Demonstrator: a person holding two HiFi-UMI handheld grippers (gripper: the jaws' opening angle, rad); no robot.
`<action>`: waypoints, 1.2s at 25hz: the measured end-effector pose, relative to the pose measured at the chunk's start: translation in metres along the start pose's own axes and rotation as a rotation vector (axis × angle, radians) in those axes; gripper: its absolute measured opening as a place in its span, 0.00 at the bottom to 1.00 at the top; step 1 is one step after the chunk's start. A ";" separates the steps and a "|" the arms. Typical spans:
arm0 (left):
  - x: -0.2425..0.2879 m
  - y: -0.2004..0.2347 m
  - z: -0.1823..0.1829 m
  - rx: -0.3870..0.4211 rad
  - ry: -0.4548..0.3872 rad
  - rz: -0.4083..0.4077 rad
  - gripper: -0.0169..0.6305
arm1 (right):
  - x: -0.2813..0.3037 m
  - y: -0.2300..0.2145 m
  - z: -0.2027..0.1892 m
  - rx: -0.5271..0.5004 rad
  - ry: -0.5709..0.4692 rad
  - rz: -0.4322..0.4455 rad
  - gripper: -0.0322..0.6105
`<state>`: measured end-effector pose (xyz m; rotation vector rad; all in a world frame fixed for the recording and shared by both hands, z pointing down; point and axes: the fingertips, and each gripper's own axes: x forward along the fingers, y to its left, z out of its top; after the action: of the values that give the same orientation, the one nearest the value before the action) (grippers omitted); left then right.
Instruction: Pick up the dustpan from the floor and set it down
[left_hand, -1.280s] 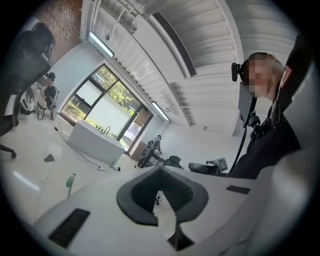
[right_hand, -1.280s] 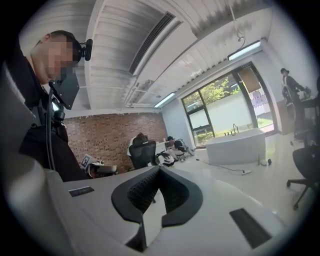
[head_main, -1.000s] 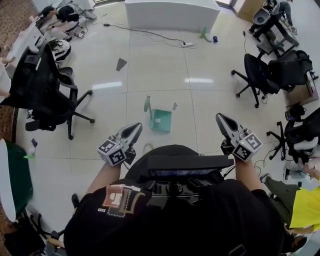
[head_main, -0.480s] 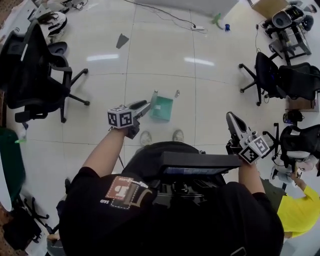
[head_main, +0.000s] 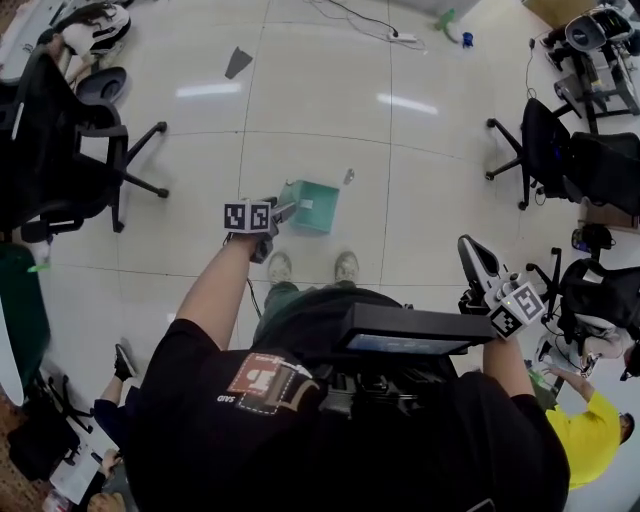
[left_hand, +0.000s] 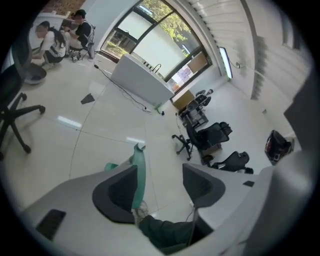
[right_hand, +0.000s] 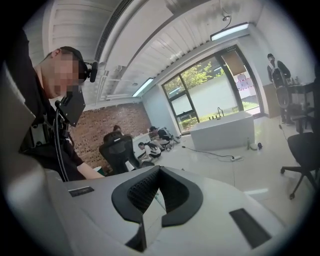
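Note:
A green dustpan (head_main: 310, 206) stands on the pale tiled floor just ahead of the person's shoes (head_main: 345, 266). My left gripper (head_main: 284, 211) reaches down to its left side. In the left gripper view the upright green handle (left_hand: 139, 170) rises between the jaws of the left gripper (left_hand: 160, 186), close against the left pad (left_hand: 117, 192). The jaws are opening and do not press on the handle. My right gripper (head_main: 472, 252) hangs off to the right, far from the dustpan. In its own view the right gripper (right_hand: 157, 196) is shut with nothing in it.
A black office chair (head_main: 70, 140) stands at the left and more chairs (head_main: 560, 150) at the right. A grey scrap (head_main: 238, 62) and a cable with a power strip (head_main: 405, 38) lie farther out on the floor. A person in yellow (head_main: 590, 440) crouches at the lower right.
My left gripper has gone forward and down to the dustpan's handle, and its jaws have opened around it. The right gripper has drifted right and lower. The head has leaned forward over the dustpan.

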<state>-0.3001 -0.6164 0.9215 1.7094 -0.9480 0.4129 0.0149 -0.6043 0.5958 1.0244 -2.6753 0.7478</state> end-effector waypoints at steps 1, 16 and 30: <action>0.013 0.004 -0.003 0.023 0.028 0.047 0.51 | -0.003 -0.011 -0.005 0.007 0.005 -0.003 0.06; 0.097 0.049 -0.030 0.219 0.225 0.292 0.23 | -0.029 -0.078 -0.062 0.047 0.023 -0.093 0.07; -0.089 -0.149 0.012 0.166 -0.060 0.116 0.19 | -0.049 -0.006 0.012 0.018 -0.107 0.052 0.07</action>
<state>-0.2445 -0.5791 0.7609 1.8302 -1.0859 0.5316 0.0552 -0.5863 0.5709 1.0306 -2.8012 0.7485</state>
